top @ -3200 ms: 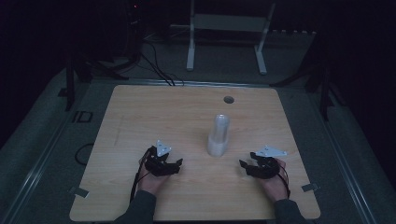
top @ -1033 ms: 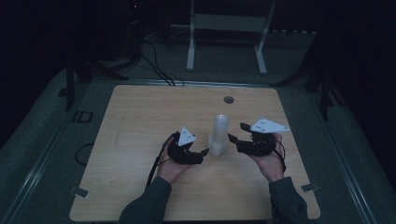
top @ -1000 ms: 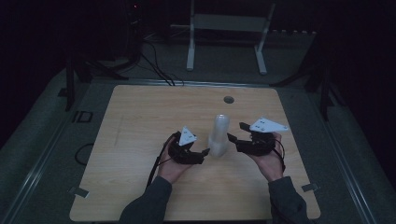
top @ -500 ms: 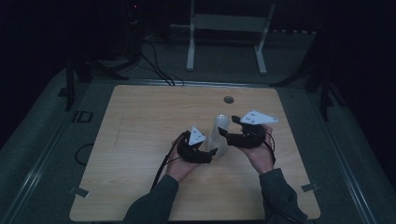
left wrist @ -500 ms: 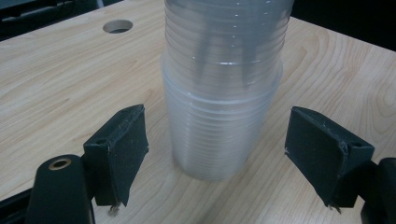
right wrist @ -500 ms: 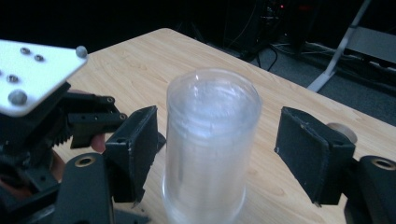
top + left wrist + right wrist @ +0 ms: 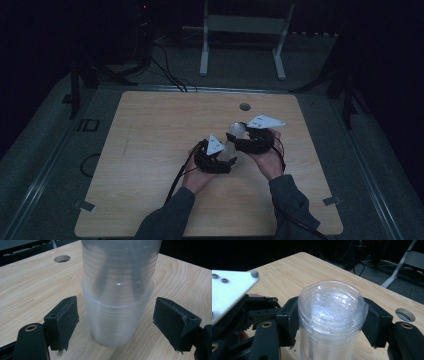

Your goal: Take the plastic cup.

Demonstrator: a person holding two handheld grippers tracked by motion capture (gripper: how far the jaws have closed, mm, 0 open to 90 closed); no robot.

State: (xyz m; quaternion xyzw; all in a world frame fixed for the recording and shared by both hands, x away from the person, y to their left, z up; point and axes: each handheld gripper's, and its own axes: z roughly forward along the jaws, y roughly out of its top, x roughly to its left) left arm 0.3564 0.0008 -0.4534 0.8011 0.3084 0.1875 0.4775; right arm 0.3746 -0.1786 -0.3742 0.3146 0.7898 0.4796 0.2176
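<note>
A stack of clear plastic cups stands upside down near the middle of the wooden table. My left gripper is low at the foot of the stack. Its jaws have just been opening and stand apart on either side, with a gap between each pad and the plastic. My right gripper comes in from the right at the top of the stack. Both of its pads lie against the uppermost cup's wall. The left gripper's grey plate sits close by.
A round hole is cut in the table behind the stack. A white metal frame and cables lie on the floor beyond the far edge. Tape tabs mark the near corners.
Both grippers have closed in on the cup stack from either side. The left one came right to its foot, the right one came left to its top.
</note>
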